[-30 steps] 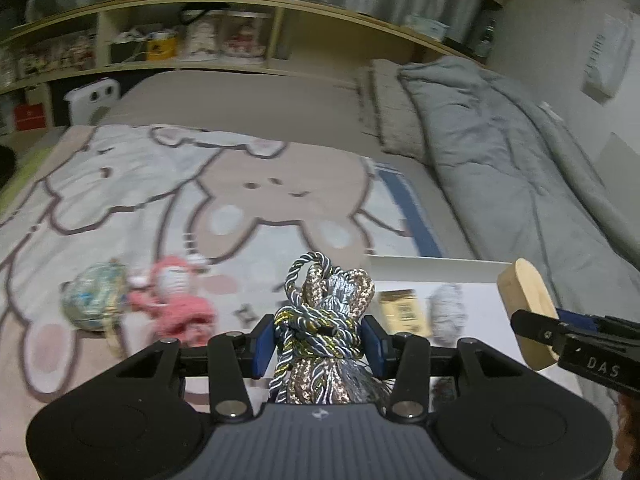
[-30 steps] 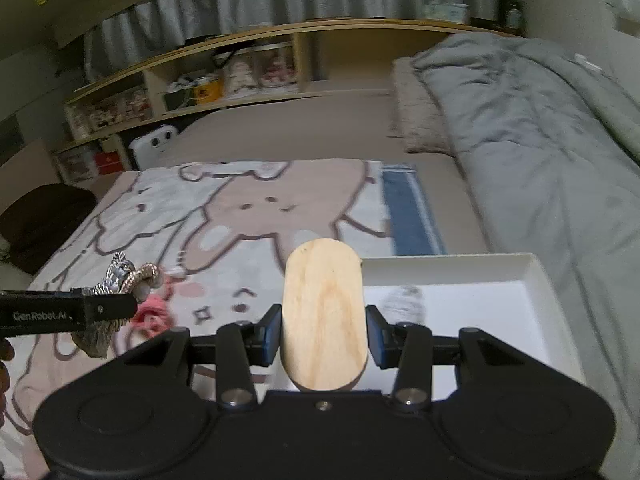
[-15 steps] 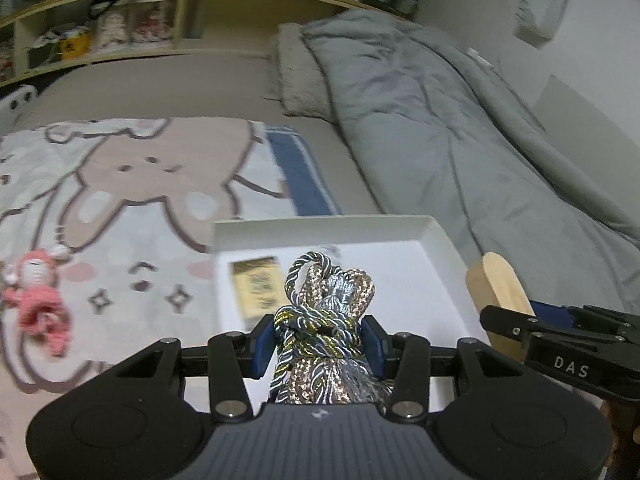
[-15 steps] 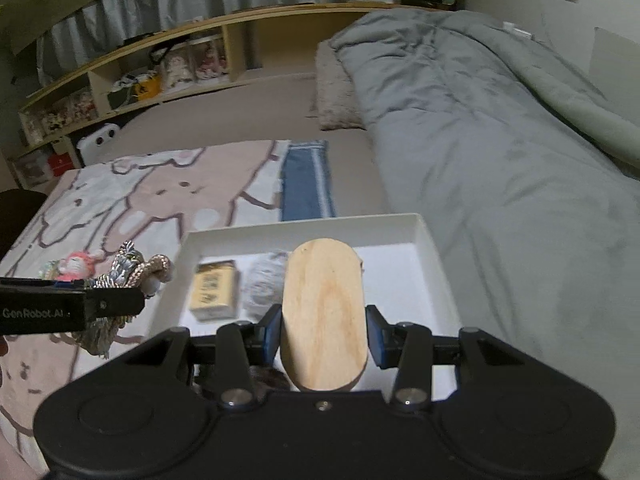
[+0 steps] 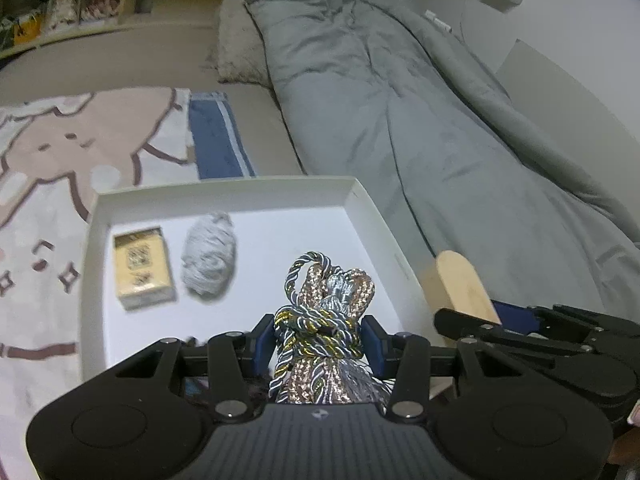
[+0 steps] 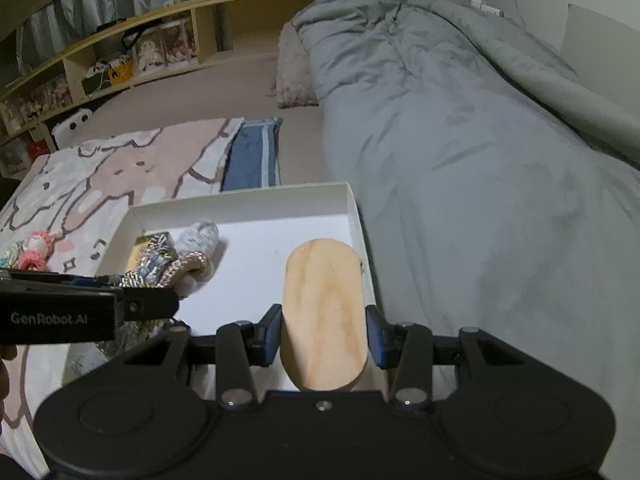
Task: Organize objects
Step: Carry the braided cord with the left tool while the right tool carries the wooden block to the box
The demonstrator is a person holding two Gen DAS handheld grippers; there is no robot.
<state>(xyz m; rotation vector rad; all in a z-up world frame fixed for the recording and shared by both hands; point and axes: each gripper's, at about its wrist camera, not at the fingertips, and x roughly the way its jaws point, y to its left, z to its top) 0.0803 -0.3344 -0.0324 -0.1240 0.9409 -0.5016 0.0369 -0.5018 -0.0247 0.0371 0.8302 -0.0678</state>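
My left gripper (image 5: pixel 319 345) is shut on a knotted bundle of metallic cords (image 5: pixel 325 316) and holds it over the near part of a white tray (image 5: pixel 362 204). My right gripper (image 6: pixel 323 334) is shut on an oval wooden board (image 6: pixel 322 312), held upright over the tray's right side (image 6: pixel 354 212). In the tray lie a tan box (image 5: pixel 142 268) and a grey yarn ball (image 5: pixel 209 258). The right gripper and board show at the right of the left wrist view (image 5: pixel 464 286). The left gripper and cords show at the left of the right wrist view (image 6: pixel 160 270).
The tray rests on a bed with a cartoon blanket (image 5: pixel 80 140). A grey duvet (image 5: pixel 420 120) lies along the right. A pink crochet doll (image 6: pixel 38 248) lies on the blanket left of the tray. Wooden shelves (image 6: pixel 140 52) stand behind.
Both grippers have moved right from the blanket to above the tray, each still holding its object. The tray now fills the middle of both views.
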